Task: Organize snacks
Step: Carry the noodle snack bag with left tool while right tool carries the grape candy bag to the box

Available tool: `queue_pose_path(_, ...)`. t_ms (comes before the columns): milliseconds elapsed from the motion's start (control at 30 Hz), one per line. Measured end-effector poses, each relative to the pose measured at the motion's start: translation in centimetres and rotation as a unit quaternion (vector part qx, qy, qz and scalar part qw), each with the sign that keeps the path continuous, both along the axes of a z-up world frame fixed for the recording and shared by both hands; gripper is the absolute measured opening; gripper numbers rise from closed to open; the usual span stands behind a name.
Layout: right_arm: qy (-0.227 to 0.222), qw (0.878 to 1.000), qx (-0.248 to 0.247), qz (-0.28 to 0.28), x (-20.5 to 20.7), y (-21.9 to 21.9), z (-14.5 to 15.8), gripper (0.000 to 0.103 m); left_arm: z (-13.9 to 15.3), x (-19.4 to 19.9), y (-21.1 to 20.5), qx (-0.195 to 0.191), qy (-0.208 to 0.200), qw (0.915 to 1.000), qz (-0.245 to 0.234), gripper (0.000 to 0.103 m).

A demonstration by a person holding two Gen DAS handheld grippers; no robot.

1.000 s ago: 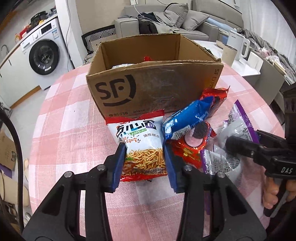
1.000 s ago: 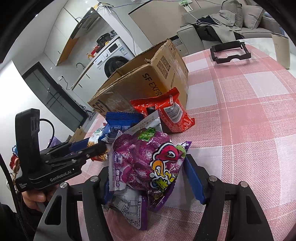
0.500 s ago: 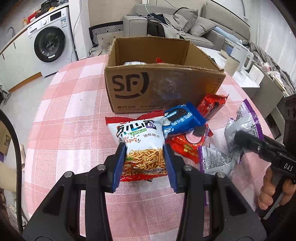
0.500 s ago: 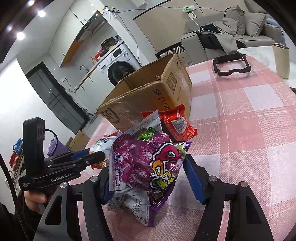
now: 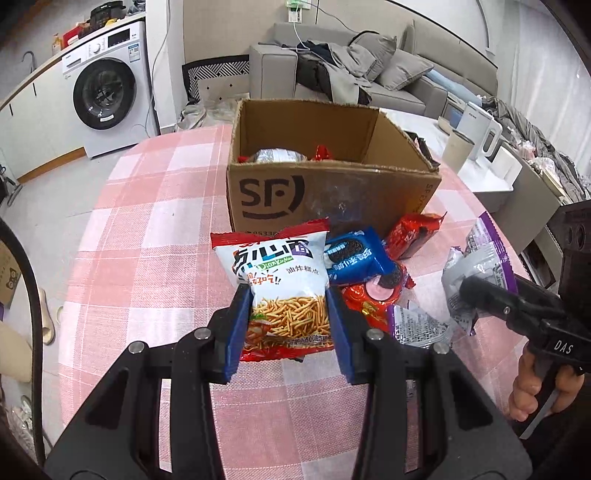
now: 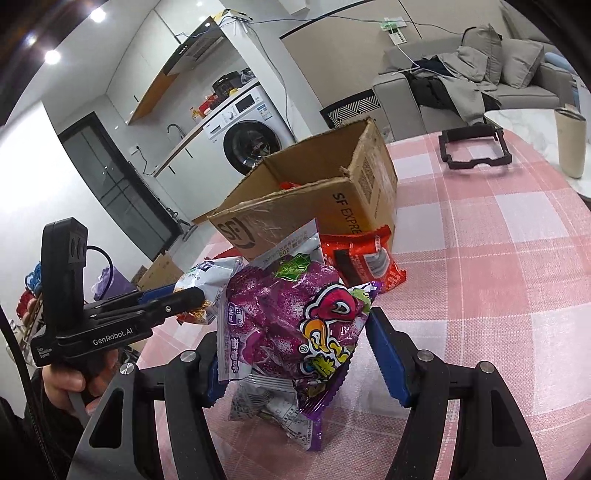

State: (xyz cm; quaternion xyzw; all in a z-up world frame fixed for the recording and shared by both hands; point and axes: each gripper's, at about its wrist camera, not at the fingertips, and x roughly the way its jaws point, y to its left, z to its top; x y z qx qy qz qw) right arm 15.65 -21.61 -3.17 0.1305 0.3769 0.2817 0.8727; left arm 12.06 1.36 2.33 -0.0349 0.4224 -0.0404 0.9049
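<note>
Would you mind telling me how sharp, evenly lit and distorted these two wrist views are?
Left wrist view: sharp and evenly lit, print on the white fried-noodle-stick snack bag readable; fisheye bends the brown SF cardboard box, corners black. Right wrist view: ceiling spotlights flare, shiny purple candy bag shows glare, room edges curve strongly.

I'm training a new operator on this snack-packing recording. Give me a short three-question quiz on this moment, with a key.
1. True or false: the left gripper is shut on the noodle-snack bag.
2. What does the right gripper hold?
A. the blue cookie pack
B. the purple candy bag
C. nothing
3. Fill in: the cardboard box on the checked tablecloth stands ____ at the top, with a few snacks already inside.

Key
1. True; both blue pads press the bag's sides.
2. B; a second purple packet hangs beneath it.
3. open
</note>
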Motion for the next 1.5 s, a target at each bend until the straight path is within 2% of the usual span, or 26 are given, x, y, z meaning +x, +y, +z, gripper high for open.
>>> queue_pose_path(700,-0.049,0.998,-0.020,0.024,-1.8,2.3,5.1,0.068,5.2,-1.8,0.3,-0.037,-0.082,0.9959,-0.015,0.035)
queue_pose_path(733,-0.050,0.998,-0.023,0.025,-1.6,2.6,5.2,0.068,5.2,-1.8,0.3,-0.037,-0.082,0.9958,-0.015,0.027)
queue_pose_path(767,-0.050,0.998,-0.026,0.025,-1.4,2.8,5.3,0.068,5.1,-1.7,0.3,-0.040,-0.079,0.9959,-0.019,0.013)
queue_pose_path(833,-0.050,0.998,-0.029,0.025,-1.0,3.2,5.3,0.068,4.2,-1.6,0.4,-0.033,-0.069,0.9969,-0.019,0.013)
queue_pose_path(867,-0.049,0.998,-0.032,0.026,-0.9,3.4,5.4,0.068,3.3,-1.5,0.6,-0.021,-0.054,0.9982,-0.013,0.013)
queue_pose_path(933,-0.047,0.998,-0.041,0.028,-0.9,3.7,5.1,0.068,1.2,-1.7,1.0,-0.022,-0.023,0.9995,-0.006,0.013)
queue_pose_path(1000,-0.042,0.998,-0.043,0.028,-1.0,3.7,4.7,0.068,-0.4,-2.2,1.4,-0.030,-0.001,0.9995,-0.005,0.017)
queue_pose_path(1100,-0.035,0.998,-0.045,0.022,-1.0,3.5,4.2,0.068,-1.5,-3.1,1.8,-0.034,0.009,0.9994,0.004,0.045)
queue_pose_path(1167,-0.032,0.998,-0.046,0.021,-0.8,3.5,4.1,0.068,-1.8,-3.6,1.9,-0.041,0.008,0.9991,-0.007,0.067)
queue_pose_path(1233,-0.031,0.998,-0.051,0.022,-0.7,3.5,3.9,0.068,-2.0,-3.9,1.5,-0.034,0.008,0.9992,-0.019,0.073)
queue_pose_path(1367,-0.028,0.998,-0.052,0.023,-0.3,3.8,3.8,0.068,-3.2,-3.4,0.1,-0.022,0.033,0.9984,-0.040,0.071)
queue_pose_path(1400,-0.028,0.998,-0.053,0.024,-0.3,3.9,3.8,0.068,-3.7,-3.3,-0.3,-0.014,0.041,0.9980,-0.045,0.066)
queue_pose_path(1433,-0.028,0.998,-0.054,0.025,-0.2,4.0,3.7,0.068,-4.0,-3.1,-0.6,-0.015,0.047,0.9974,-0.052,0.054)
queue_pose_path(1500,-0.027,0.998,-0.056,0.027,-0.1,4.2,3.6,0.068,-4.4,-3.0,-0.8,-0.011,0.050,0.9972,-0.054,0.049)
